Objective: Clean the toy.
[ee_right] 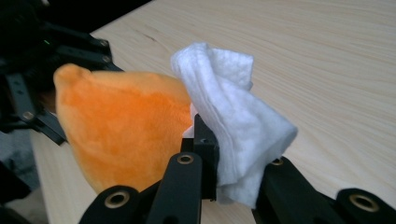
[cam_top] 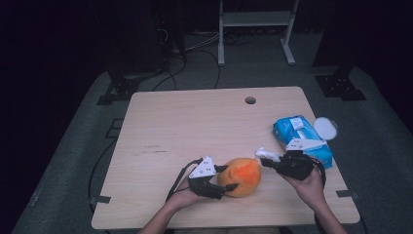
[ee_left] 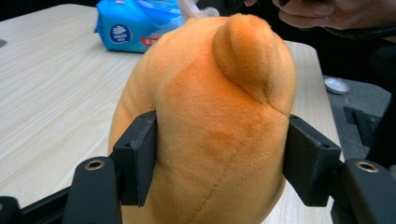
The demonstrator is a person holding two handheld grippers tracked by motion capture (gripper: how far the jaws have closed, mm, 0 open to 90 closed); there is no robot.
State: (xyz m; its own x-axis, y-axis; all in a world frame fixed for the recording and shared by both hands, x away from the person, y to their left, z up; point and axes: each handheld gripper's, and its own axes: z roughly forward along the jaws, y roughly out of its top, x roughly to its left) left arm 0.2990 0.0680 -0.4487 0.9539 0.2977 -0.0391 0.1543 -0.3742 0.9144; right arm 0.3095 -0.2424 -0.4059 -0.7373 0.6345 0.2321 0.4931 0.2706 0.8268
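Near the front edge of the wooden table (cam_top: 160, 117), the left gripper (cam_top: 220, 181) has its two black jaws pressed against both sides of a soft orange plush toy (cam_top: 242, 176), and they squeeze it partway closed. The toy sits on the table between the two hands. Just to its right, the right gripper (cam_top: 272, 160) is clamped tight on a crumpled white wipe (ee_right: 233, 116), and the wipe is right beside the toy's top edge. Behind that gripper lies a blue pack of wet wipes (cam_top: 299, 134). A small white lid (cam_top: 325, 127) rests at the table's right edge, beside the pack.
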